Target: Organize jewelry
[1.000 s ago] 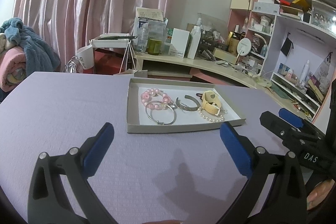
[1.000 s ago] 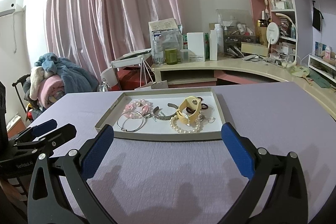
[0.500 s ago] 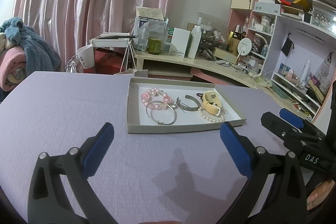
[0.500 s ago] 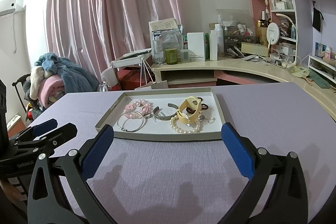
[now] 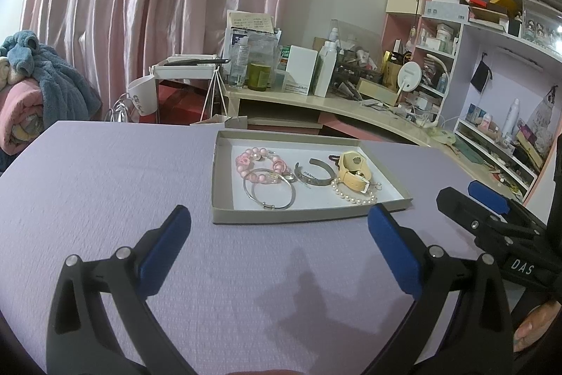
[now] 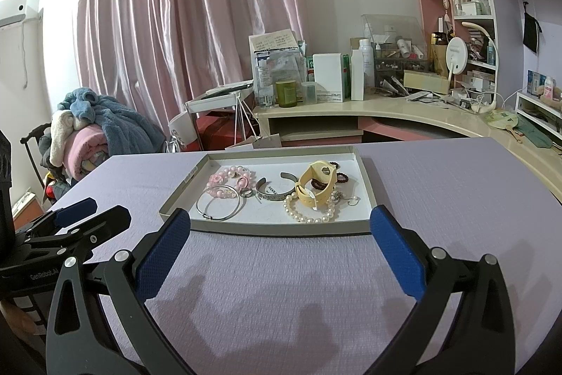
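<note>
A shallow grey tray (image 5: 224,213) (image 6: 267,229) sits on the lilac table and holds jewelry: a pink bead bracelet (image 5: 258,162) (image 6: 228,180), a thin silver bangle (image 5: 268,194) (image 6: 217,206), a silver cuff (image 5: 314,176) (image 6: 275,192), a yellow watch (image 5: 353,169) (image 6: 314,185) and a pearl bracelet (image 5: 353,197) (image 6: 309,211). My left gripper (image 5: 279,243) is open and empty, just short of the tray's near edge. My right gripper (image 6: 281,246) is open and empty, also near that edge. Each gripper shows in the other's view: the right (image 5: 491,217), the left (image 6: 80,222).
A cluttered curved desk (image 5: 351,101) with bottles and boxes stands behind the table. Shelves (image 5: 491,58) fill the right wall. A pile of blankets (image 6: 87,129) lies at the left. Pink curtains hang behind.
</note>
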